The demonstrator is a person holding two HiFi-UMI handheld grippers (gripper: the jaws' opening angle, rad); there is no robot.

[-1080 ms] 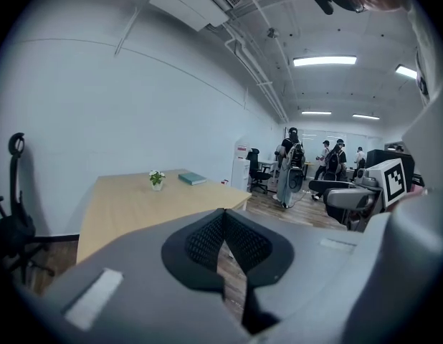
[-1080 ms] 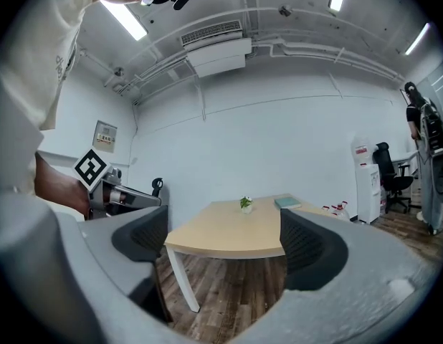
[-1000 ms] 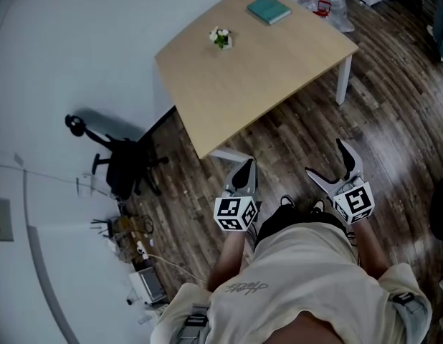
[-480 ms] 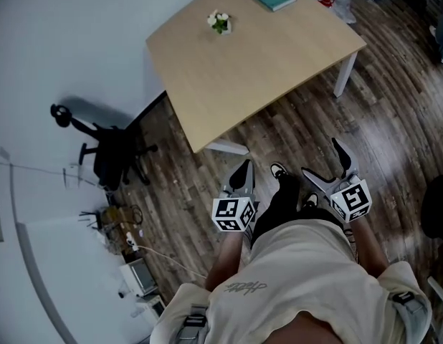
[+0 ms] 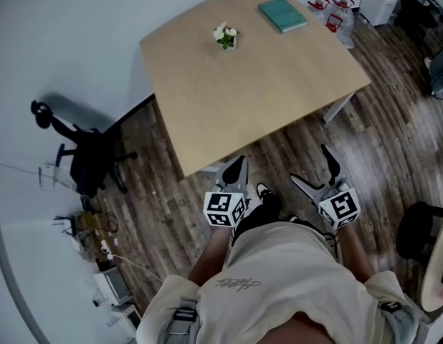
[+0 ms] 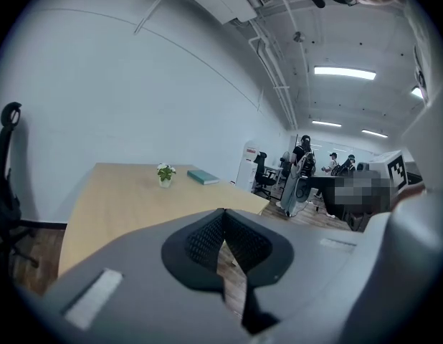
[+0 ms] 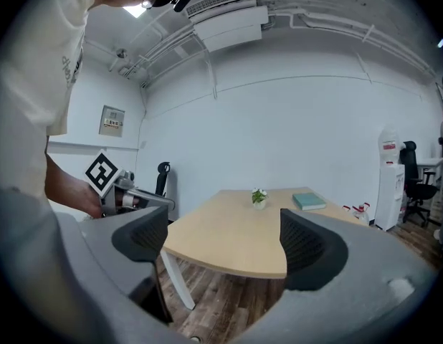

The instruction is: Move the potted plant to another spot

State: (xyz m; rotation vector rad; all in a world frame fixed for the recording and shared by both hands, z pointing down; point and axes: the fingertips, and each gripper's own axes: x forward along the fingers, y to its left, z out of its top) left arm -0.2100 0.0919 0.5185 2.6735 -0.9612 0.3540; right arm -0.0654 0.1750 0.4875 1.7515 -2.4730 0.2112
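Potted plant (image 5: 224, 36) near far edge of table (image 5: 264, 99) — book (image 5: 282, 14) well apart.

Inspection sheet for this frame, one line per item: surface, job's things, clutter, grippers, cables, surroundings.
Surface: wooden table, mostly bare.
Job's things: potted plant stands upright near the table's far side, untouched.
Clutter: teal book lies flat near the far corner, apart from the plant.
Grippers: left gripper has its fingers together and holds nothing; right gripper has its fingers apart with nothing between them. Both are over the floor, short of the table.
Cables: white cable on the floor at the left.
Surroundings: black office chair by the wall; red-capped bottles on the floor beyond the table; people far off.
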